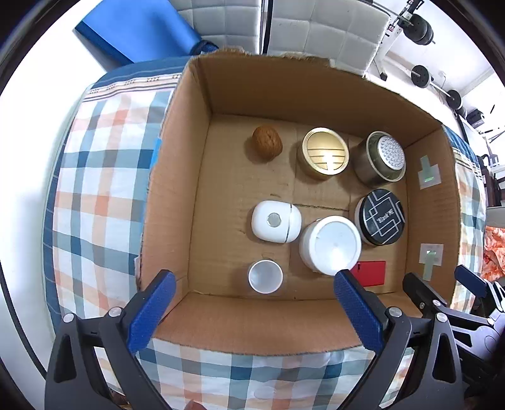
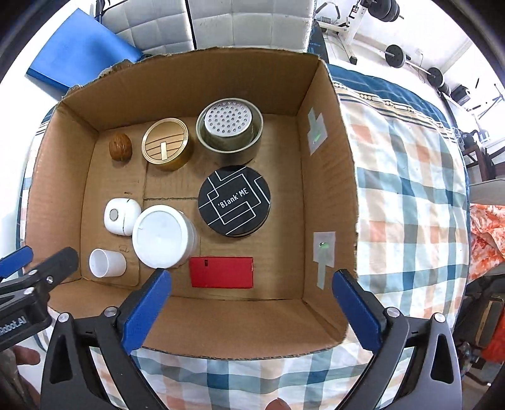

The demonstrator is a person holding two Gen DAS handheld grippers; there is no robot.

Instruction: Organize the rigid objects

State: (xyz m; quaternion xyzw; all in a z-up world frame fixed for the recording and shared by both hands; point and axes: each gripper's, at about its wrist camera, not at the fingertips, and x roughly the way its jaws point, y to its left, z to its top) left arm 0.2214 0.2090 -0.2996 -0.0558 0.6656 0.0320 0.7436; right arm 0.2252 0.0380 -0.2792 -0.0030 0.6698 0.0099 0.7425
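Observation:
An open cardboard box (image 1: pixel 176 195) (image 2: pixel 328 176) stands on a checked cloth. Inside lie a walnut (image 1: pixel 266 143) (image 2: pixel 120 146), a gold tin (image 1: pixel 325 153) (image 2: pixel 165 143), a steel perforated tin (image 1: pixel 383 157) (image 2: pixel 229 126), a black "Blank ME" tin (image 1: pixel 380 217) (image 2: pixel 234 200), a white jar (image 1: pixel 331 244) (image 2: pixel 162 236), a white rounded case (image 1: pixel 274 221) (image 2: pixel 121 216), a small white cup (image 1: pixel 265 276) (image 2: pixel 105 262) and a red flat box (image 1: pixel 369 272) (image 2: pixel 222 272). My left gripper (image 1: pixel 252 280) is open and empty above the box's near edge. My right gripper (image 2: pixel 251 277) is open and empty, also above the near edge.
The checked cloth (image 1: pixel 104 176) (image 2: pixel 410 189) covers the surface around the box. A blue mat (image 1: pixel 142 28) (image 2: pixel 75 50) and white padded panels lie behind. Weights and a rack (image 2: pixel 397 55) stand at the far right. The other gripper shows at the frame edges (image 1: pixel 467 293) (image 2: pixel 34 277).

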